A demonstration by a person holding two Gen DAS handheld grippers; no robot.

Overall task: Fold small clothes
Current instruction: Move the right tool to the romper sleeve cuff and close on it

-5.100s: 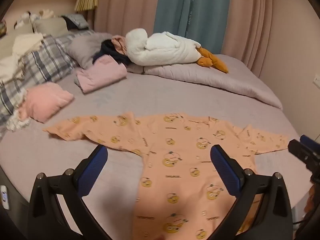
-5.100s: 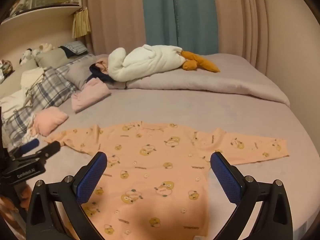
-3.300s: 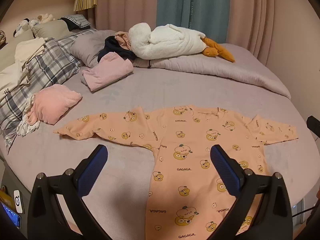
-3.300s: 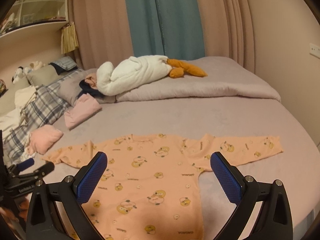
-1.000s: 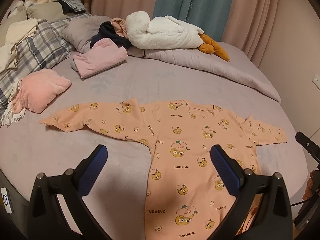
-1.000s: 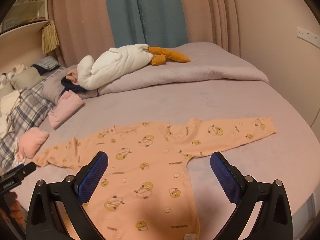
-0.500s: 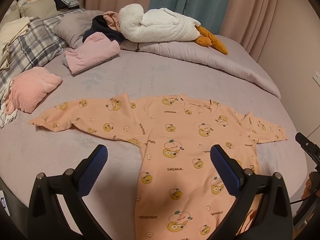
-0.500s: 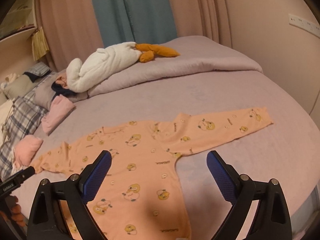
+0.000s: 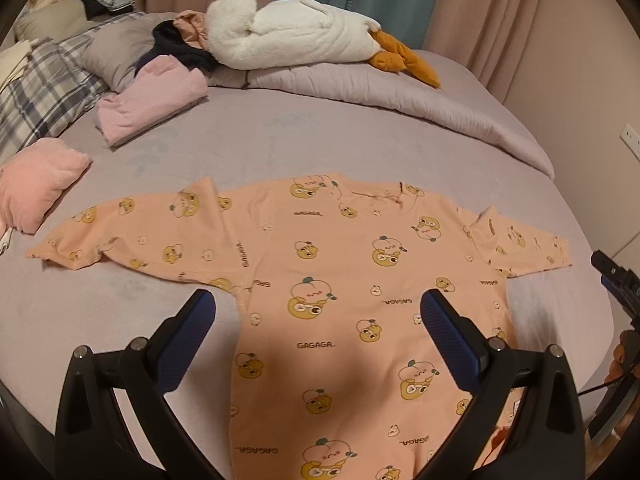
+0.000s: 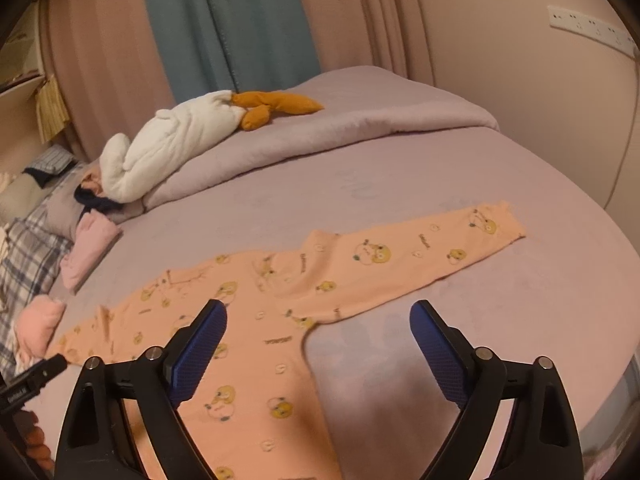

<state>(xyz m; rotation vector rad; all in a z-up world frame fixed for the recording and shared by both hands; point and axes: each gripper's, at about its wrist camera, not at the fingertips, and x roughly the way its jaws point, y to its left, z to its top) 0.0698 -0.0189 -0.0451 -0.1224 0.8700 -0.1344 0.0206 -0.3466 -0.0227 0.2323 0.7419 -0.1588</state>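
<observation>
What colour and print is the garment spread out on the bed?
Peach-orange garment with yellow cartoon characters and "GAGAGA" lettering; clearest in the left wrist view.

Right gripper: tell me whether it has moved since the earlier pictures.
Yes. The right gripper has swung right: the white plush duck slid from centre to the left, and the wall socket strip came into view.

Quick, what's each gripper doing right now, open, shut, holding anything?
Left gripper: open, holding nothing.
Right gripper: open, holding nothing.
</observation>
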